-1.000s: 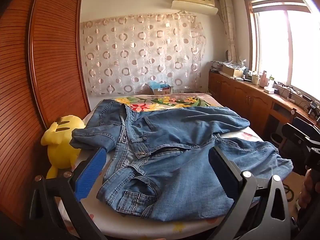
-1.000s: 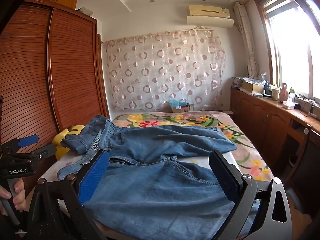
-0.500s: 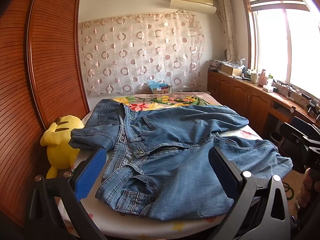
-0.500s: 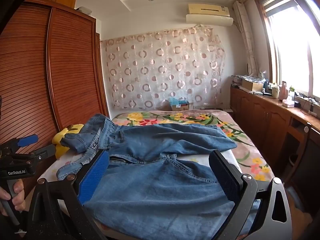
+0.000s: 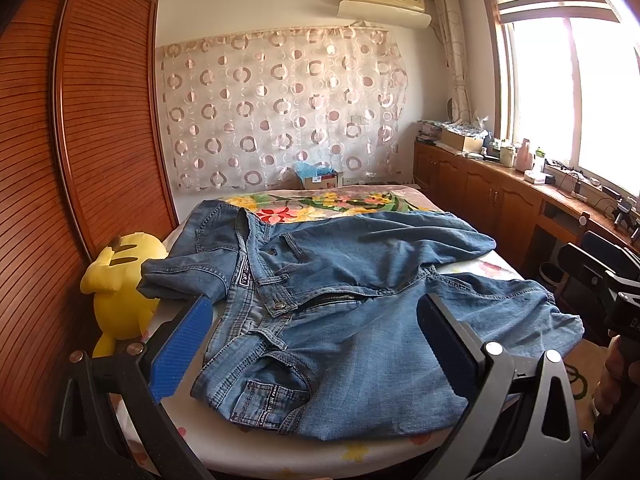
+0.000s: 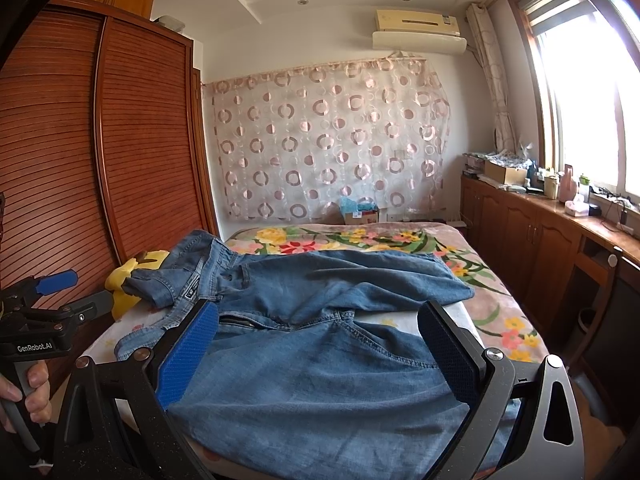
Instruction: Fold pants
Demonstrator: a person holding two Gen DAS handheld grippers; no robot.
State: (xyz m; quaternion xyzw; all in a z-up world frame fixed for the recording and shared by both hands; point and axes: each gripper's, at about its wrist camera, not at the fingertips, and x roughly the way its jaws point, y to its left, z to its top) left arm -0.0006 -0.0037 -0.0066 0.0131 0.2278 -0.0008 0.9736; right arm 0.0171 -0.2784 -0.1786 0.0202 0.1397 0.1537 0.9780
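- Left hand-held gripper: jaws wide, gripping nothing, hovering short of the waistband.
- Right hand-held gripper: jaws wide too, empty, above the near leg.
- Pants: spread on the bed, legs apart, waistband rumpled beside a yellow plush toy.
- No fold made yet; whole job ahead.

The left hand-held gripper and right hand-held gripper share black frames, blue ribbed pads and silver screws; white "GenRobot.AI" lettering marks one handle.
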